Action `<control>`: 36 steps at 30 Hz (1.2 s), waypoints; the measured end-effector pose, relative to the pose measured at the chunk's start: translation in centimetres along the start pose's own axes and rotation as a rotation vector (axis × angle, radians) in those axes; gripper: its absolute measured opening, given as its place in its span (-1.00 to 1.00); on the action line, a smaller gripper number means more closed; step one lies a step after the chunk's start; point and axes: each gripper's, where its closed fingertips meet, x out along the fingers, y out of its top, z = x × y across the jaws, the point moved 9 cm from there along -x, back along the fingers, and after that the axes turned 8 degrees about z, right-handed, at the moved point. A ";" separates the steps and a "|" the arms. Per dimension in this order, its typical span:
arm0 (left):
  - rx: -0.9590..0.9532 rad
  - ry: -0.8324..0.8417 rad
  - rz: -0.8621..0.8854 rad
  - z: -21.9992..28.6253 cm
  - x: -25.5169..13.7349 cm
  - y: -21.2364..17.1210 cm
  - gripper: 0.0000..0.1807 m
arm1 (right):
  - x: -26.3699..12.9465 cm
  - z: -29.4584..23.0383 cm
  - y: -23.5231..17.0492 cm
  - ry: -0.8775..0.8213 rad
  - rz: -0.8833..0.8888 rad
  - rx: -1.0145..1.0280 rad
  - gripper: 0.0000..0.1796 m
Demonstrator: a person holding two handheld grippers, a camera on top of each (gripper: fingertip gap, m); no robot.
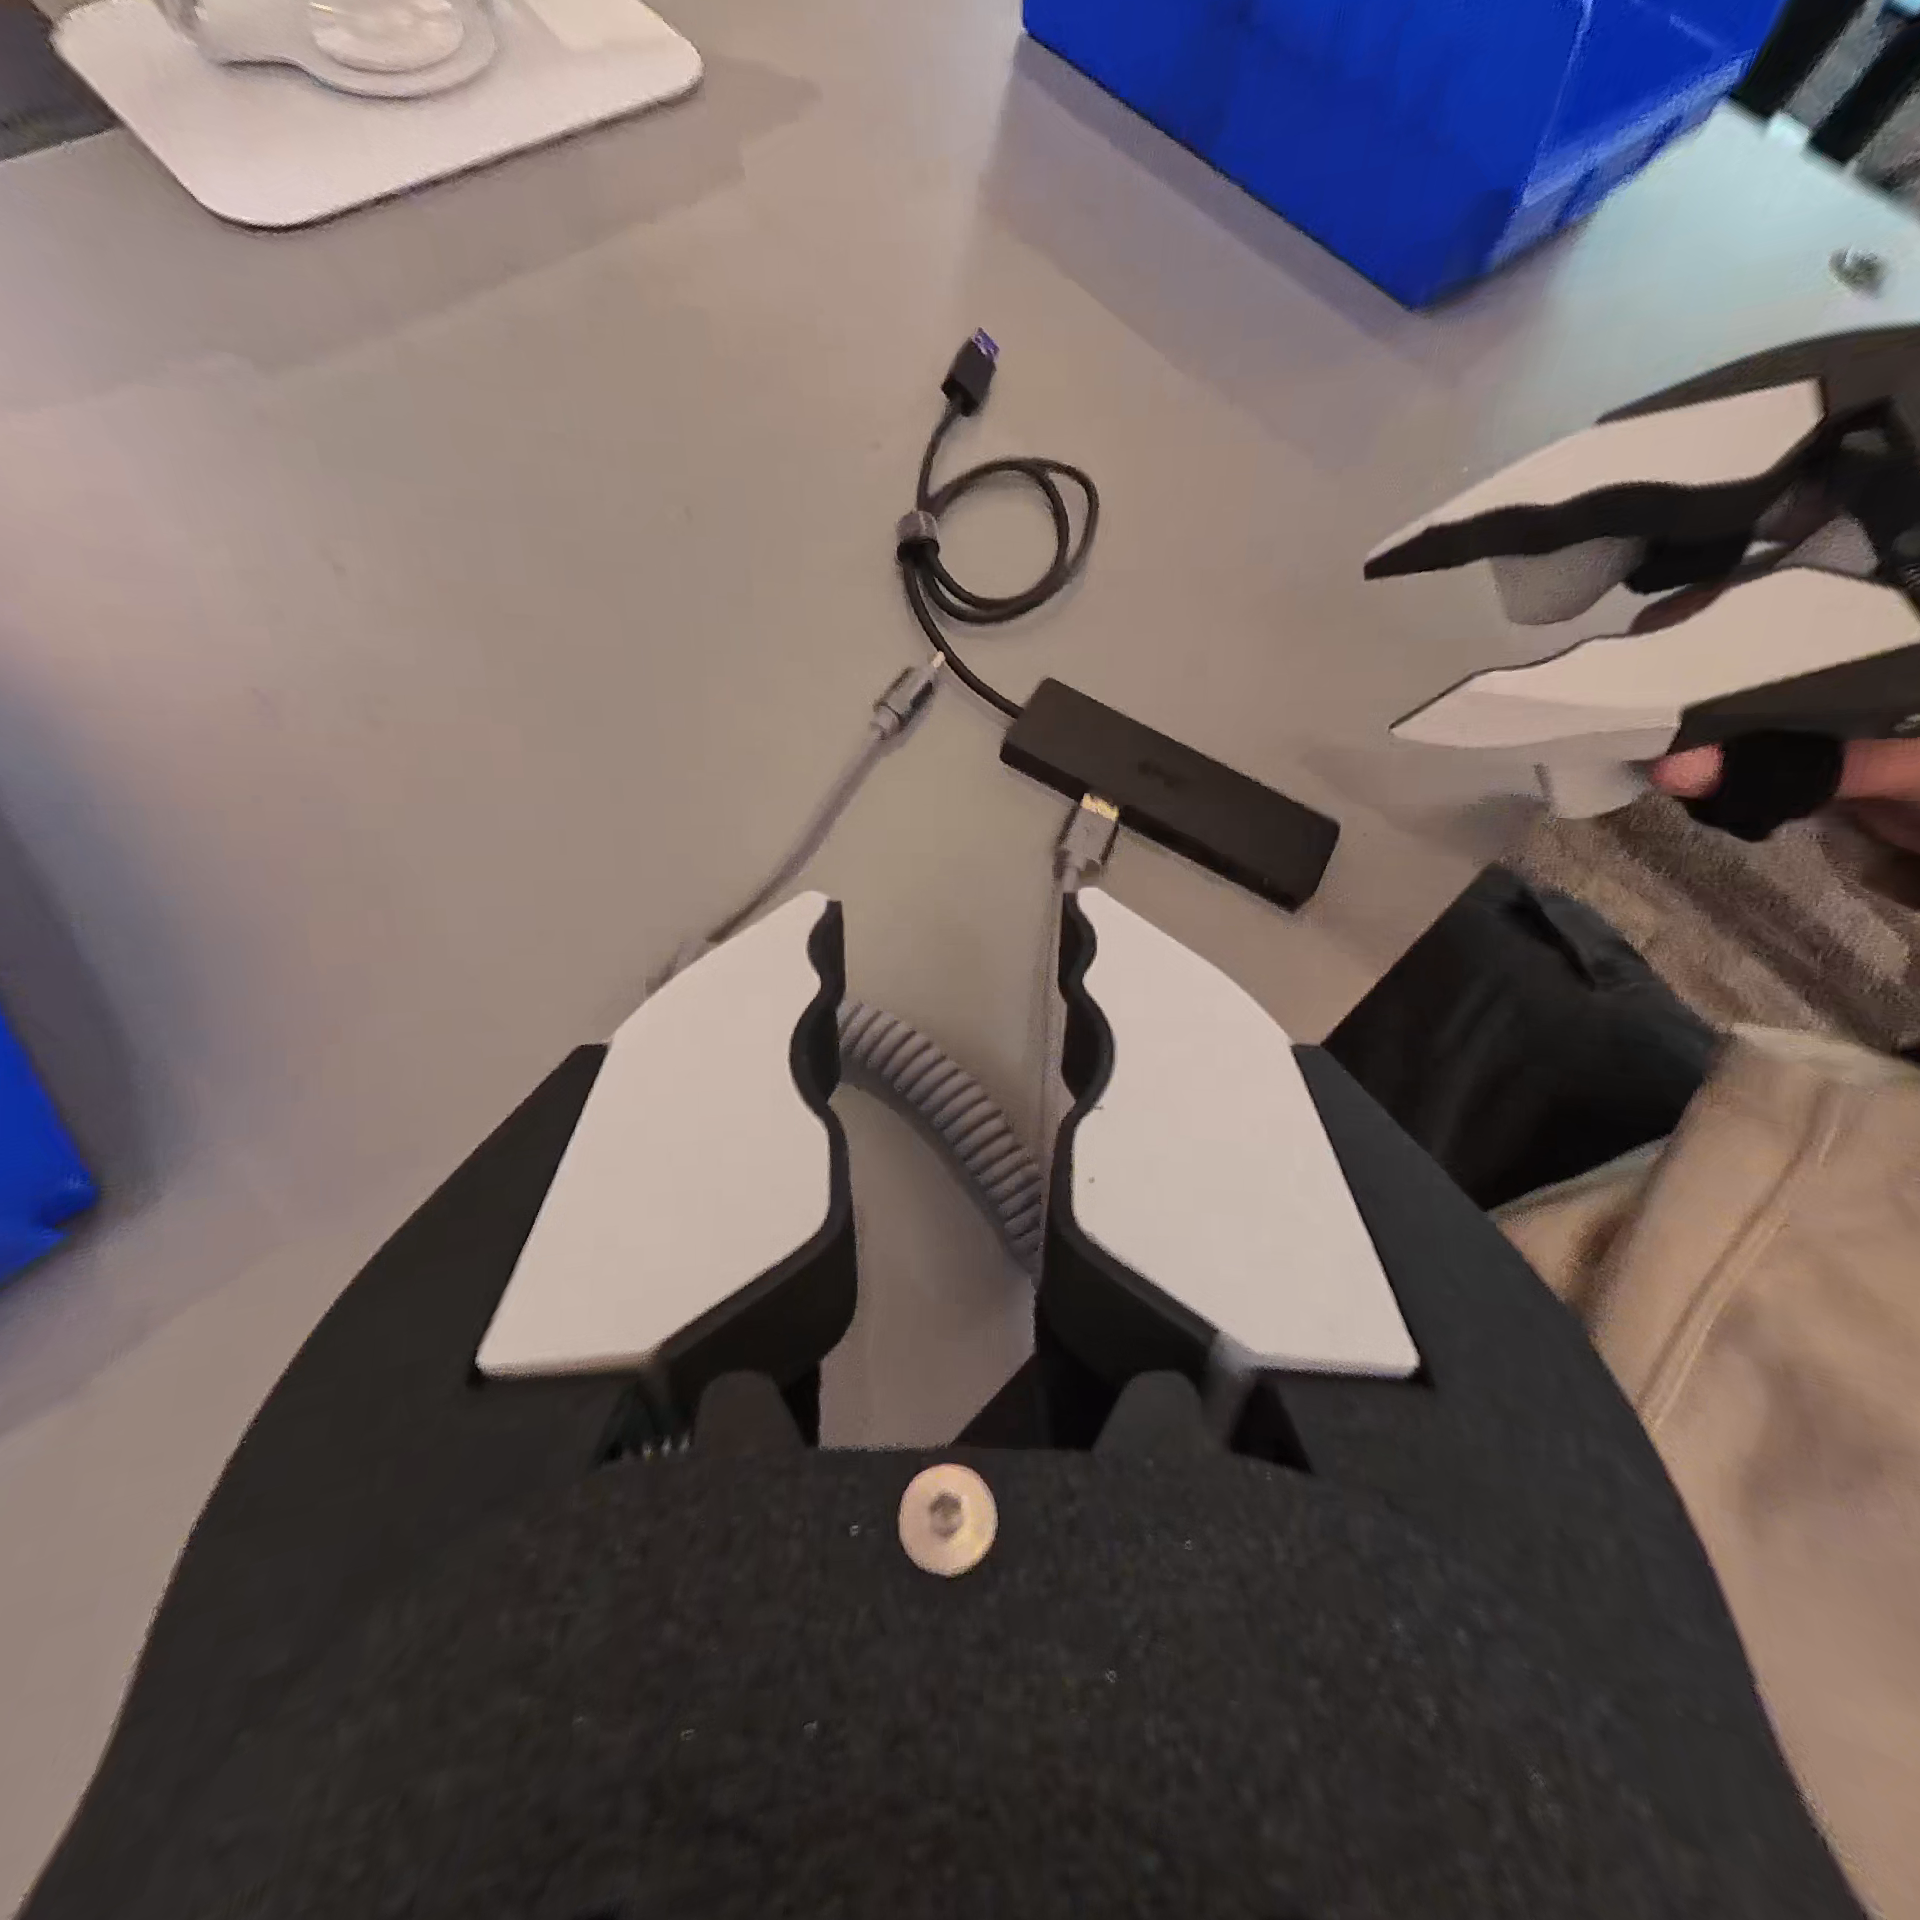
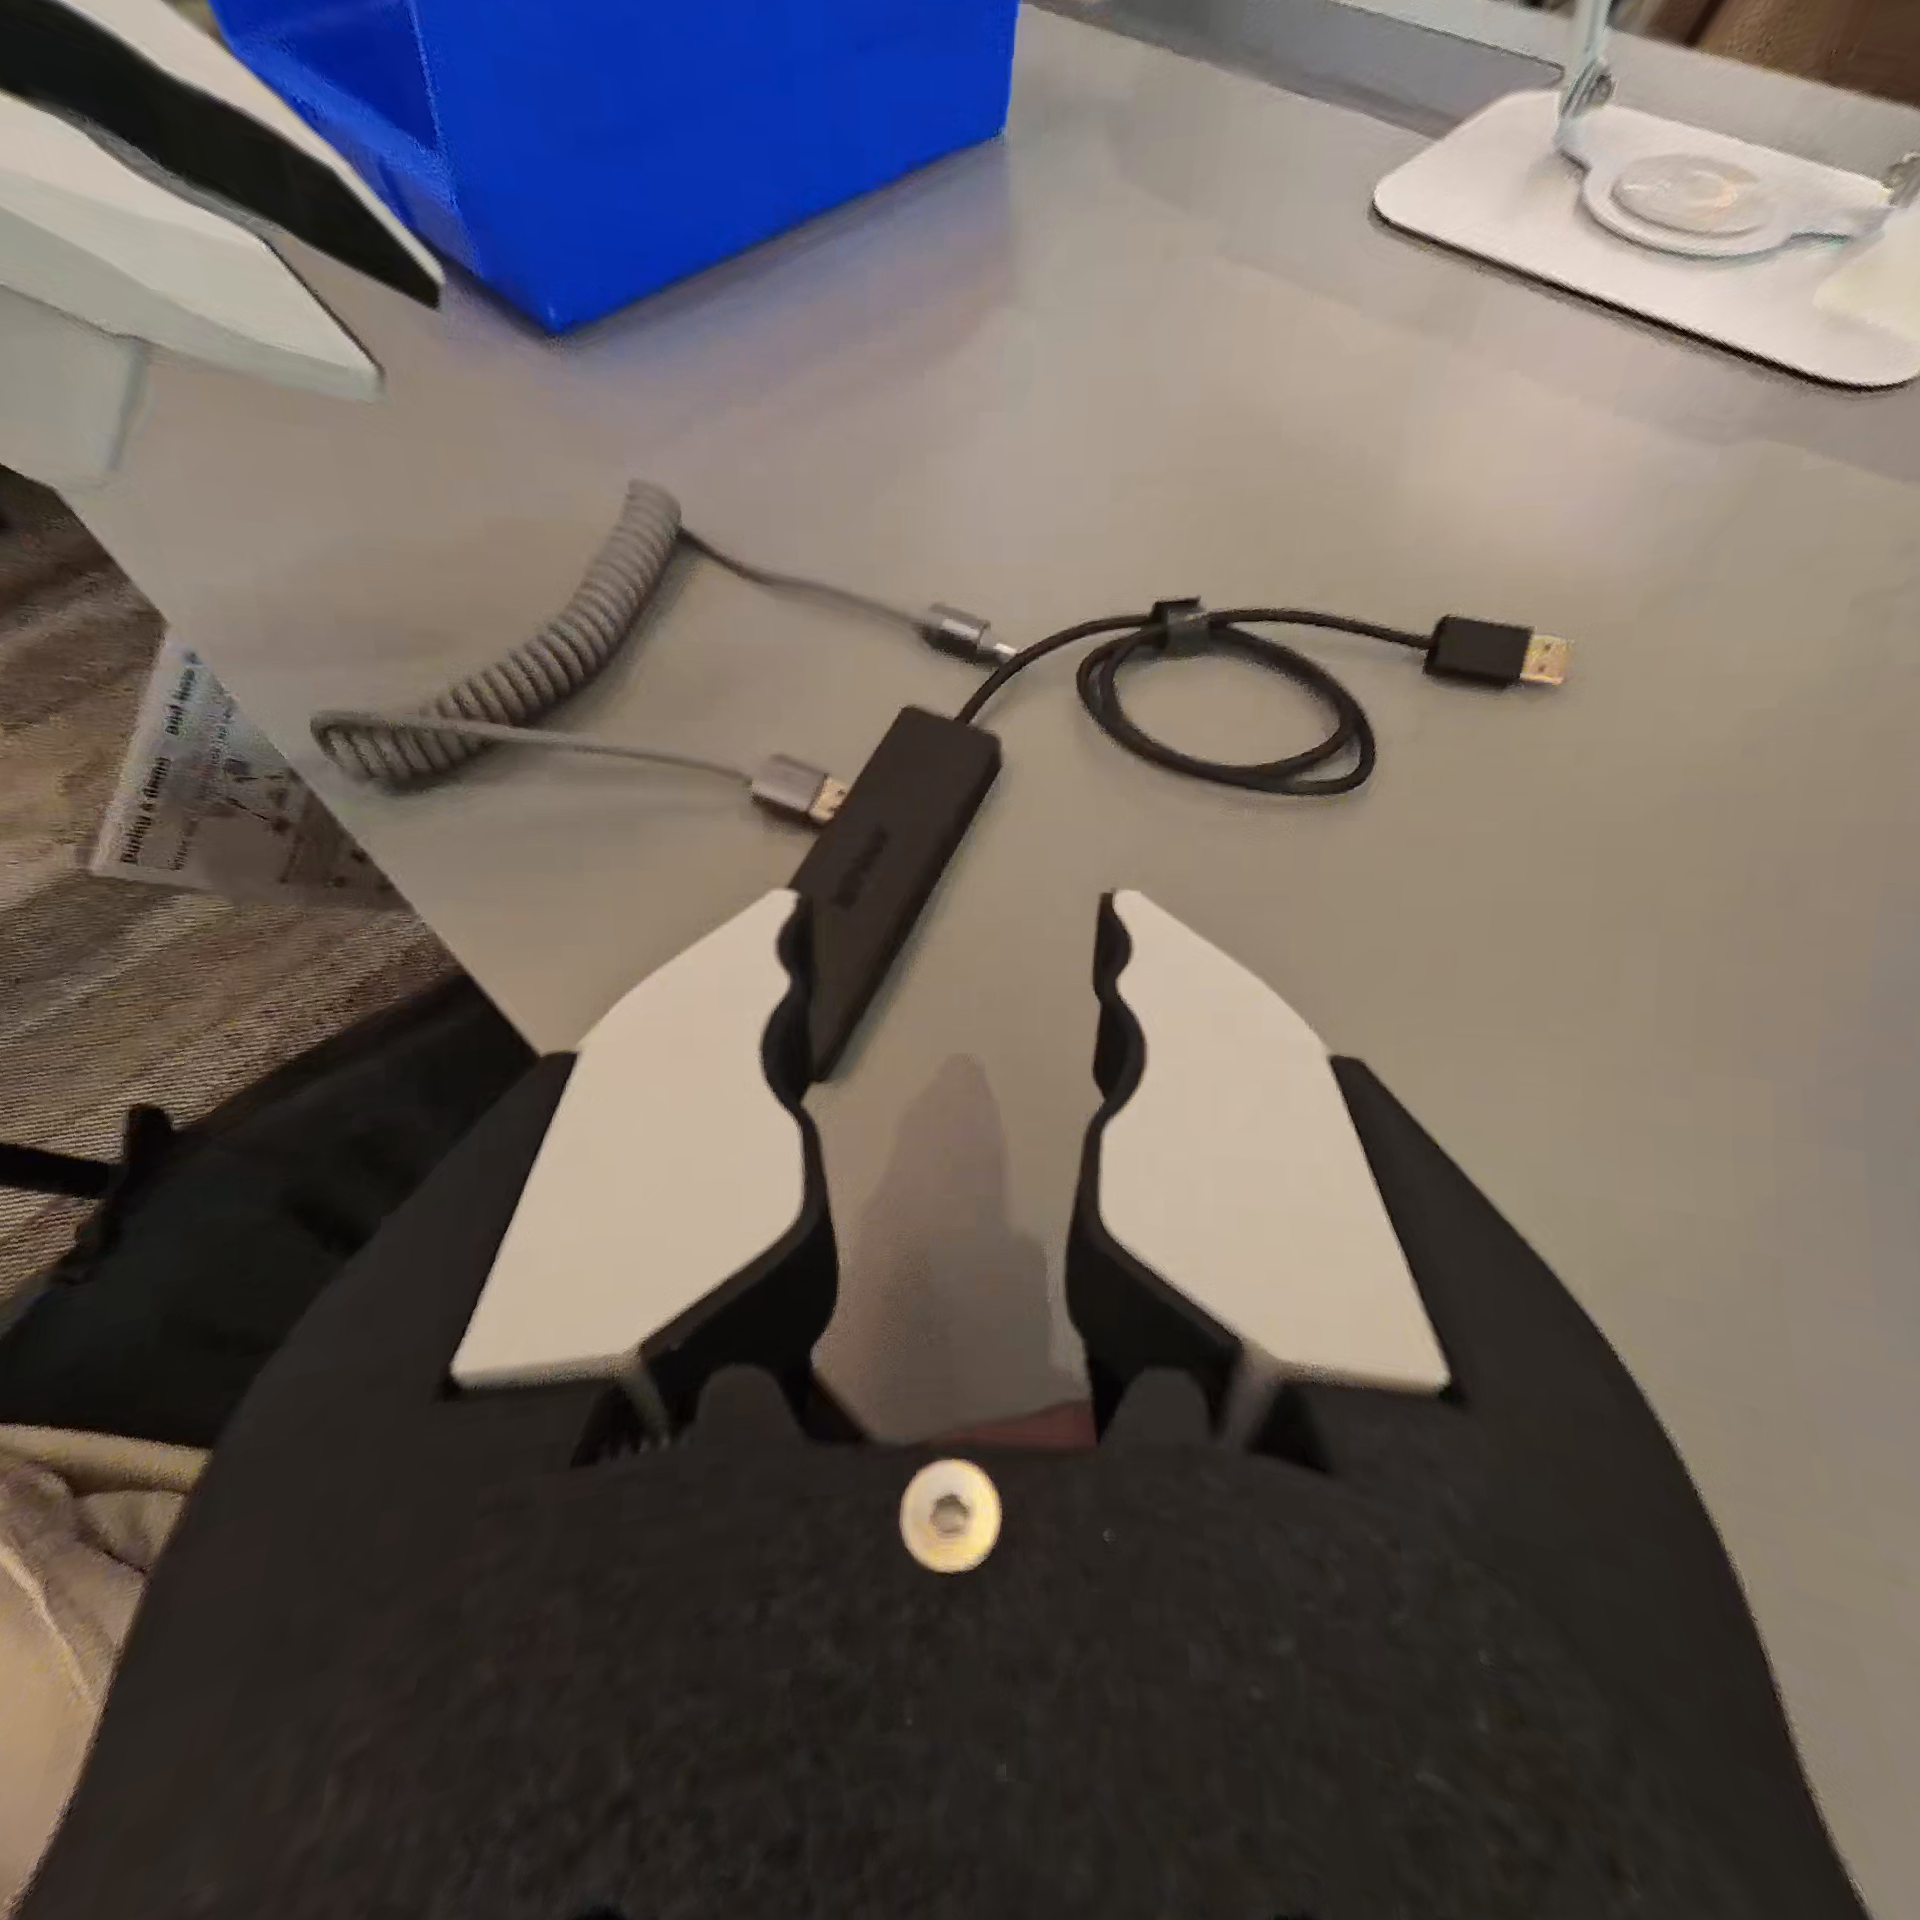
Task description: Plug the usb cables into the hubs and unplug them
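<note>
A black USB hub [image 1: 1169,790] lies on the grey table [image 1: 468,623]. A grey coiled cable [image 1: 945,1081] has its USB plug [image 1: 1089,844] at the hub's side port, with the metal tip still showing. My left gripper [image 1: 956,914] is open just behind that plug, and the coil shows between its fingers. My right gripper [image 2: 951,904] is open over the near end of the hub [image 2: 894,831]. It also shows in the left wrist view [image 1: 1387,649], held by a hand. The grey plug [image 2: 795,790] and the coil [image 2: 561,644] lie to its left.
The hub's own black cable [image 2: 1226,707] lies looped, its plug [image 2: 1496,655] loose on the table. The grey cable's other end [image 2: 956,629] lies free. A blue bin [image 2: 623,135] stands behind, and a white stand base [image 2: 1662,229] at the back right. The table edge [image 2: 312,831] is at the left. It is some 6 cm from my right tips to the black USB hub [image 1: 1169,790]. My right wrist view [image 2: 836,837] looks at it from another angle.
</note>
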 end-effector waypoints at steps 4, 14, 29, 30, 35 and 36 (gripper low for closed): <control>0.102 0.018 -0.113 1.0 1.8 -2.1 -0.62 | 0.8 -4.1 -1.7 -0.096 -0.044 0.007 -0.37; 0.164 -0.026 -0.057 3.4 2.2 -2.7 -0.65 | 2.6 -5.5 -3.9 -0.301 -0.106 -0.002 -0.34; 0.099 -0.004 -0.036 2.4 0.5 -2.7 -0.67 | 3.9 -2.8 -2.3 -0.135 -0.201 -0.006 -0.62; 0.097 -0.004 -0.040 2.4 0.5 -2.7 -0.67 | 4.0 -2.3 -1.9 -0.129 -0.188 -0.019 -0.63; 0.093 0.011 -0.061 2.7 1.5 -2.1 -0.68 | 4.0 0.8 0.7 -0.119 -0.108 -0.064 -0.64; 0.085 0.010 -0.068 2.8 1.9 -1.9 -0.68 | 4.0 1.4 0.9 -0.109 -0.102 -0.057 -0.64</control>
